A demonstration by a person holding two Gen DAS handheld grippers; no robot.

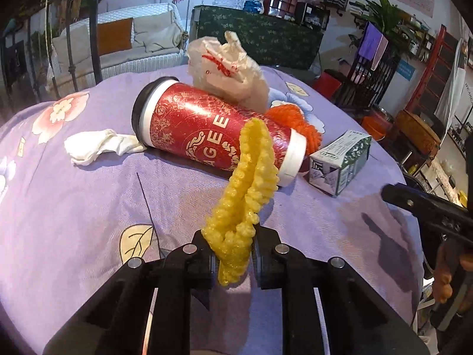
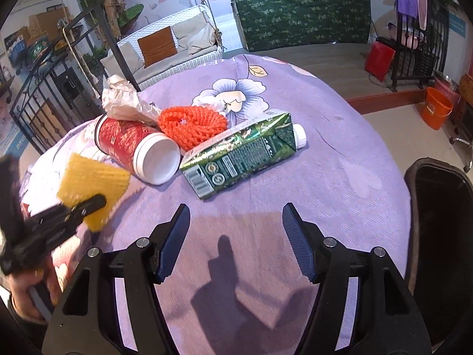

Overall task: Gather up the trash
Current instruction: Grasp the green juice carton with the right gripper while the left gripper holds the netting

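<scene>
Left gripper clamped on yellow foam net; net sticks up and forward out of the pinch, long axis along the fingers, upper end overlapping red cup in left wrist view. Whether net clears the cloth: cannot tell.

Right gripper partly open, nothing between the pads, hovering over bare purple tablecloth near the near edge.

Dark bin just off the table's right edge, on the right gripper's side. Judgement: held net has to cross in front of the right gripper to reach it, so right gripper sits in the path.

Further out, mid-table: red cup on its side, open white end toward right wrist camera; green carton beside it, long axis diagonal, cap end away, nearest to right gripper. Orange foam net behind both, crumpled plastic bag behind the cup, white tissue beside the cup's lidded end, toward the left edge.
</scene>
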